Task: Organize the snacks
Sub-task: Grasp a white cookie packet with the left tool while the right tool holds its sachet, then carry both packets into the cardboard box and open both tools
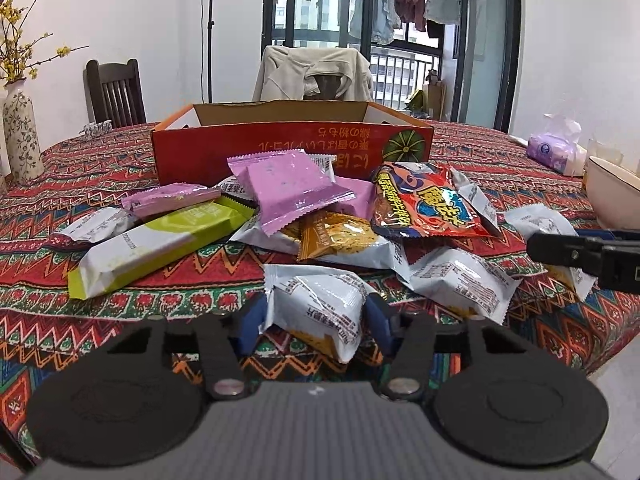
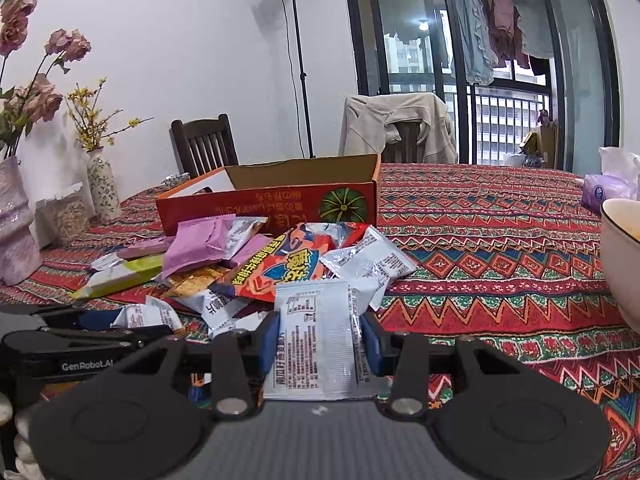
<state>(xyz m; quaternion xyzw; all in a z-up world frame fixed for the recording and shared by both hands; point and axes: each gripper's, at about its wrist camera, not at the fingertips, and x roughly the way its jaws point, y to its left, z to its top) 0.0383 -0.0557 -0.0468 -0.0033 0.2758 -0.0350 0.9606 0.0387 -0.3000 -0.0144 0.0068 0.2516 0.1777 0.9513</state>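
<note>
Nearest in the left wrist view, the left tool (image 1: 318,322) is clenched on a white snack packet (image 1: 320,312), its blue pads pressing both sides of the wrapper low over the worktop (image 1: 120,312). In its own view the right tool (image 2: 320,338) likewise grips a white sachet (image 2: 320,340), held upright between the pads.

Only the left view shows the right tool from outside, as a black arm entering at the right edge; only the right view shows the left tool's body, low at the left, with its printed label. Beyond both lies the heap of snacks: a green bar (image 1: 160,248), pink packets (image 1: 292,196) and a red-orange bag (image 1: 432,208) overlapping one another, touching the front wall of the open red cardboard box (image 1: 292,148).

To the right of the heap the patterned cloth lies bare up to a cream bowl (image 2: 622,256) at the edge. Vases (image 2: 102,188) stand far left.
</note>
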